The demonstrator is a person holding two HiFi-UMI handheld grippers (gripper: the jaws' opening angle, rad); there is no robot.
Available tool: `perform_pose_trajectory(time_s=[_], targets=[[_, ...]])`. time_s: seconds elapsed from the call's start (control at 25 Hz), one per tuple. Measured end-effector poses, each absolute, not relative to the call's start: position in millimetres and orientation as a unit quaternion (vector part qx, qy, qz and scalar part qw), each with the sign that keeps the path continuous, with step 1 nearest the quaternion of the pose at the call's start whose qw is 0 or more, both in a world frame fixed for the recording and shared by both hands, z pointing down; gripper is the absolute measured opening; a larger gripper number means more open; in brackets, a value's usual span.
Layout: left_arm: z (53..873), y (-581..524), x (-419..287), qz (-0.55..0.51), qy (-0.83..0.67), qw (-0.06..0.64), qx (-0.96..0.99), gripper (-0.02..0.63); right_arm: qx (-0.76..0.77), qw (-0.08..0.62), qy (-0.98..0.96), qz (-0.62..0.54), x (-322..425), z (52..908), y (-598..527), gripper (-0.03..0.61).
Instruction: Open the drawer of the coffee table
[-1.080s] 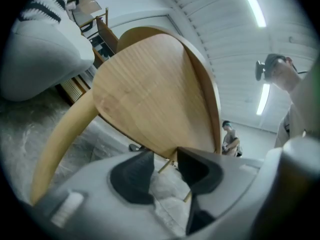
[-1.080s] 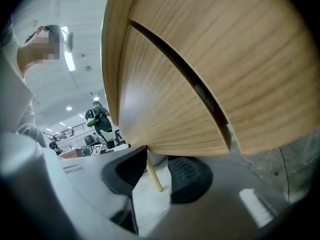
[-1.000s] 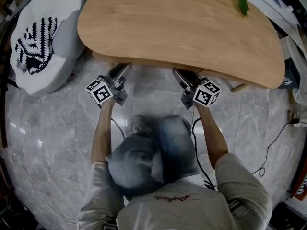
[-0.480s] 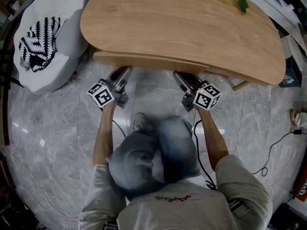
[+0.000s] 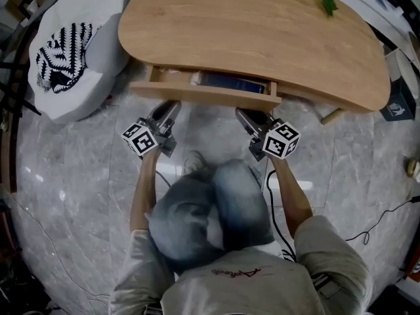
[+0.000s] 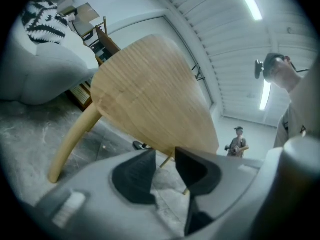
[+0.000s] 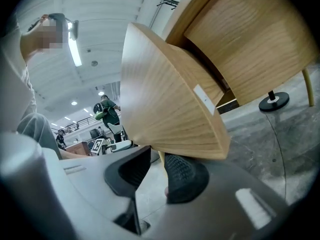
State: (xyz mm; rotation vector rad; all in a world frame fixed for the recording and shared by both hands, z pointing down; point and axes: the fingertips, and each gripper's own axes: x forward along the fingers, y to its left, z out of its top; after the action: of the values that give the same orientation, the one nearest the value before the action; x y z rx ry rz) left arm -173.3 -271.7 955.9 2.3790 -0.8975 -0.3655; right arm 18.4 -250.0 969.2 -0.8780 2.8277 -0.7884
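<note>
Left tongs (image 6: 165,154), right tongs (image 7: 157,156): just narrowed, part-open, nothing between; tips at drawer front (image 5: 203,94) lower edge.

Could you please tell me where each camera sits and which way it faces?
Head view: on the head, steeply down onto coffee table and drawer; forearms, left gripper, right gripper show.
Left gripper view: on that gripper, facing the drawer front; its jaws, just closing, stand apart, nothing between.
Right gripper view: likewise for the right gripper, jaws included.
Shared: the drawer front.
</note>
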Motion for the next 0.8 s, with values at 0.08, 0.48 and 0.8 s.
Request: perform_pose_trajectory(time_s=[0.08, 0.48, 0.8], targets=[[956, -261, -173, -0.134, -0.341, 0.281, 0.887, 0.114, -0.28, 0.034, 0.925, -0.256, 18, 969, -240, 0.087], [956, -217, -178, -0.138, -0.357, 0.284, 0.879, 0.114, -0.26, 0.017, 0.932, -0.254, 12, 970, -194, 0.078], [959, -191, -177, -0.122, -0.357, 0.279, 0.883, 0.112, -0.253, 0.014, 0.934, -0.252, 14, 971, -173, 0.078]])
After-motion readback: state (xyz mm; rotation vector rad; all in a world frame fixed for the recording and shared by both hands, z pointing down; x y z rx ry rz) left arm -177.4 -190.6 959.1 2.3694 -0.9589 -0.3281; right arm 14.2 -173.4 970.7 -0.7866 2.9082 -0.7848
